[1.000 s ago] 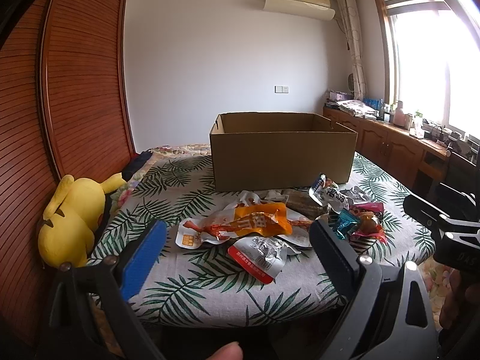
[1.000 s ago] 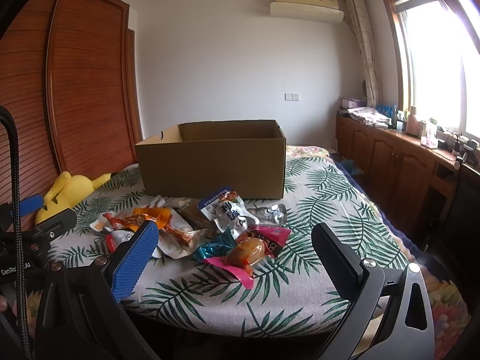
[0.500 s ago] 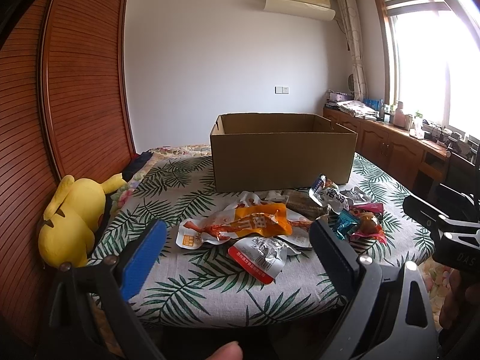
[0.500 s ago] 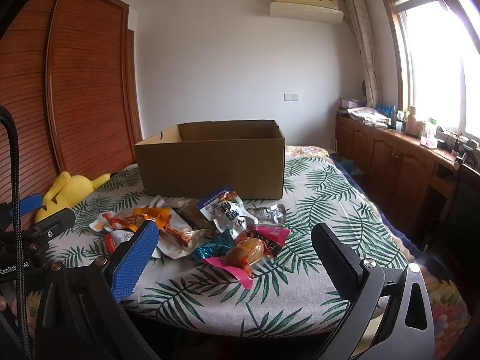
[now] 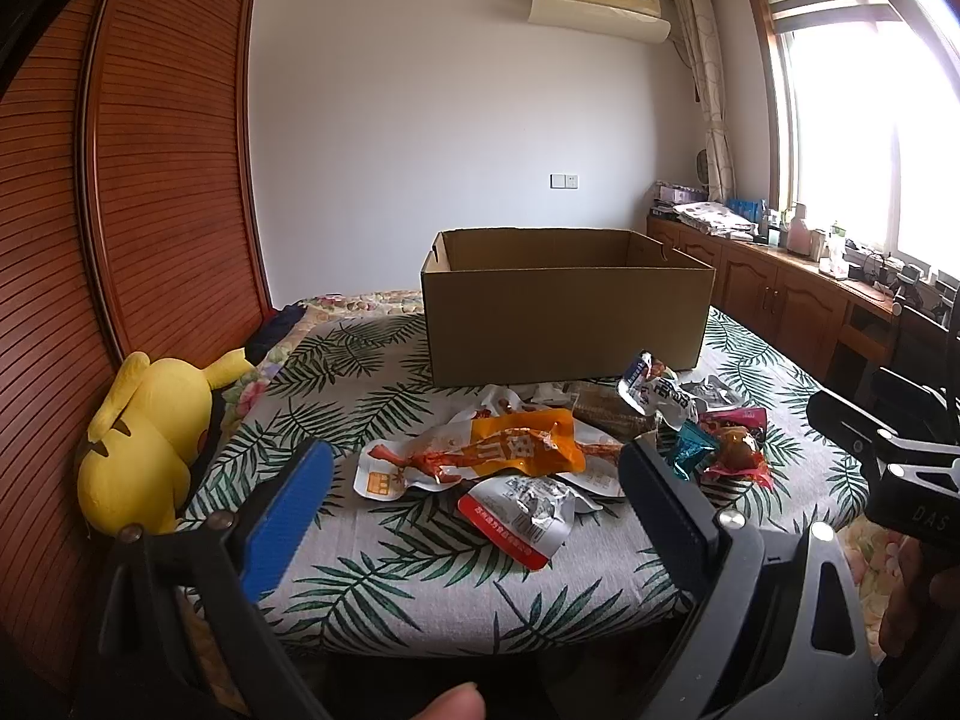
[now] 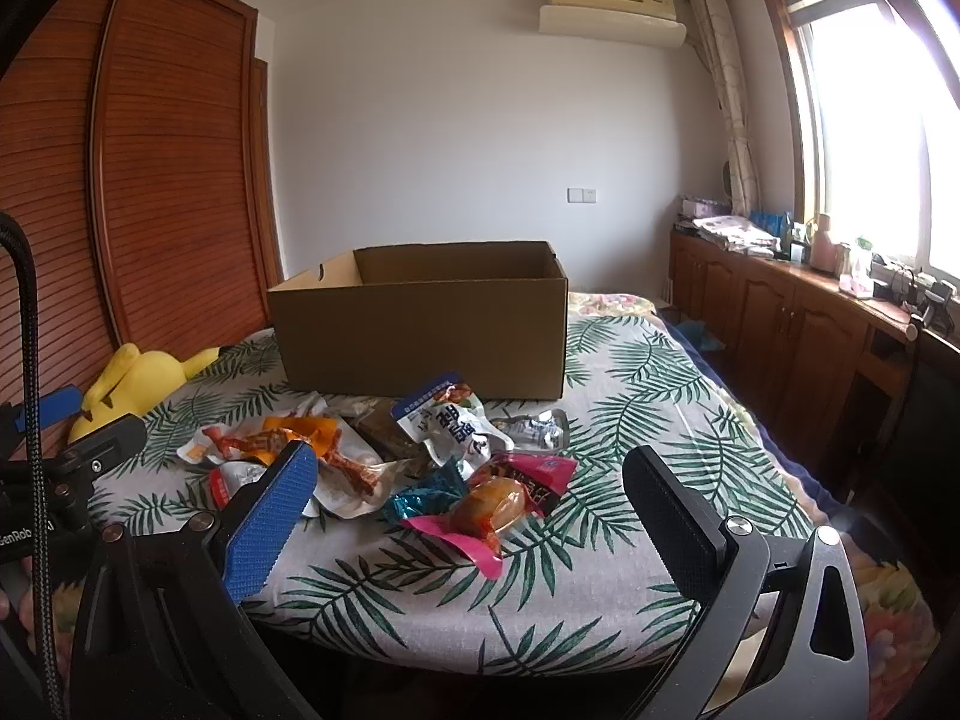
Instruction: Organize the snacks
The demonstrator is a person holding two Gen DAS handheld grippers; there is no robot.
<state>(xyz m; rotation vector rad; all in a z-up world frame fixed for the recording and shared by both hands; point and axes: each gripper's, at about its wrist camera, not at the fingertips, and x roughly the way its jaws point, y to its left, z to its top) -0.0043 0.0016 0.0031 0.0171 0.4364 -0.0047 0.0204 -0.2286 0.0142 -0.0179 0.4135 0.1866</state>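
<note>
A pile of snack packets lies on the leaf-print bed cover in front of an open cardboard box [image 5: 564, 312] [image 6: 420, 324]. It includes an orange packet [image 5: 522, 450] [image 6: 300, 429], a red and silver packet [image 5: 522, 510], a white and blue packet [image 5: 657, 390] [image 6: 447, 420], and a pink packet [image 5: 735, 450] [image 6: 498, 504] nearest the bed's front. My left gripper [image 5: 474, 492] is open and empty, short of the pile. My right gripper [image 6: 471, 498] is open and empty, also short of the pile.
A yellow plush toy [image 5: 144, 432] [image 6: 132, 378] lies at the bed's left edge beside a wooden wardrobe [image 5: 150, 192]. Wooden cabinets [image 6: 780, 324] with clutter run along the right wall under the window. The bed's front edge [image 6: 540, 642] is near.
</note>
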